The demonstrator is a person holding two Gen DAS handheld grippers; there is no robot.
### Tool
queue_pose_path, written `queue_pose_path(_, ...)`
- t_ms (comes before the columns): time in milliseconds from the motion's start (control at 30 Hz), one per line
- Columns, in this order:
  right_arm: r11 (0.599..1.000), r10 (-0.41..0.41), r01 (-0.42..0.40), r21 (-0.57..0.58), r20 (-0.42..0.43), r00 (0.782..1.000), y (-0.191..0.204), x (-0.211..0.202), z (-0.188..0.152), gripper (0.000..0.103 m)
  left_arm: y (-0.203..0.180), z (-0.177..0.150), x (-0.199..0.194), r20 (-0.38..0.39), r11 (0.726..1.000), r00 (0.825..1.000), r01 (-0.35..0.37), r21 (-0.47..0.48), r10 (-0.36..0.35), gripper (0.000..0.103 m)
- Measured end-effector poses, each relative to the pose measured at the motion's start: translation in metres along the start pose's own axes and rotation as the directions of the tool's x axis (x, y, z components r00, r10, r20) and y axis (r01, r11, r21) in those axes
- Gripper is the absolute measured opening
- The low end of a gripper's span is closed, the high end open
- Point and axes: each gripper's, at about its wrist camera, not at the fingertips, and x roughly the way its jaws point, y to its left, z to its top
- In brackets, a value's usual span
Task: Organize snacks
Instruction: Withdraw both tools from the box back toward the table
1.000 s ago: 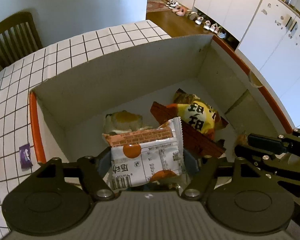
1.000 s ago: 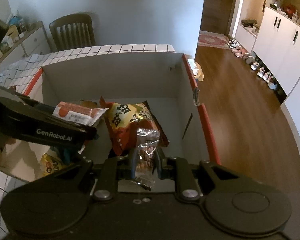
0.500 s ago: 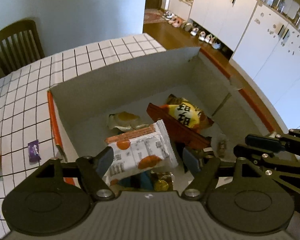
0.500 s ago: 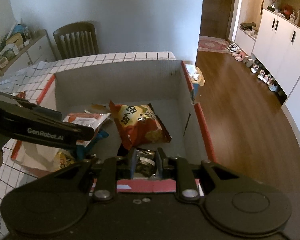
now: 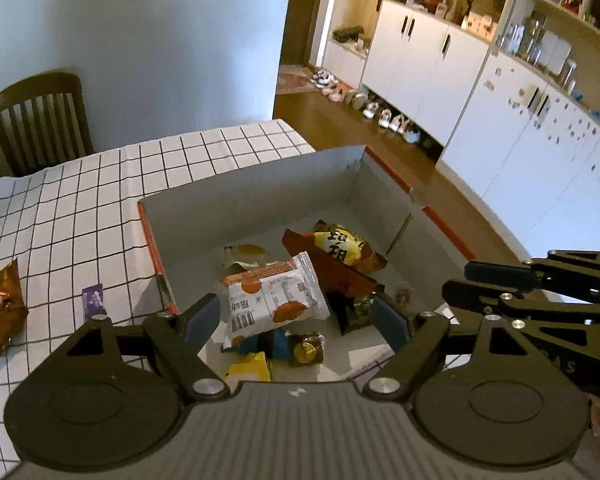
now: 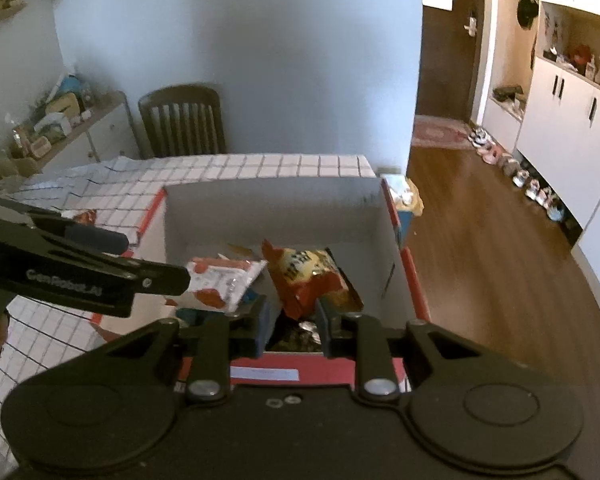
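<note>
While both grippers are hovering over the box [image 5: 260, 196], the left gripper [image 5: 296, 316] is standing spread wide, gripping nothing. The white packet [image 5: 274, 300] is lying in the box below its fingers; the right gripper [image 6: 291, 322] is parted, also holding nothing.

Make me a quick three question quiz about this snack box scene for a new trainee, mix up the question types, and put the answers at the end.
1. True or false: the left hand-held gripper is clamped on the white and orange snack packet.
2. Which lies outside the cardboard box, on the checked tablecloth? A) the red and yellow chip bag B) the small purple wrapper C) the gold coin-shaped sweet
3. Fill in: the right hand-held gripper holds ____.

Key: 1 false, its jaws are spread wide and the packet lies in the box; 2 B; 3 nothing.
</note>
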Motion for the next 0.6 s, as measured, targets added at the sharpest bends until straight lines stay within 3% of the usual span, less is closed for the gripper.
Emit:
queue_pose_path(267,0.999,0.033,-0.032,-0.023,0.035,0.999,0.022,-0.015,0.004,0.032,0.019,-0.014,-0.043,0.060,0.999,0.998,0.021,-0.042,-0.019,0.083)
queue_pose_path(333,0.998,0.046,-0.044,-0.034,0.048,0.998,0.032,-0.018,0.007,0.040,0.026,-0.021,-0.057,0.077,0.998,0.997,0.034,-0.051,-0.030,0.083)
queue_pose_path(400,0.997,0.066,-0.063,-0.043,0.064,0.996,0.042,-0.023,0.010,0.060,0.032,-0.026,-0.068,0.091,0.997,0.995,0.038,-0.061,-0.032,0.083)
queue_pose_path(600,0.991,0.106,-0.096,-0.093,0.109,0.988,0.078,-0.035,0.015,0.083,0.064,-0.045,-0.101,0.148,0.996,0.989,0.023,-0.091,-0.009,0.088)
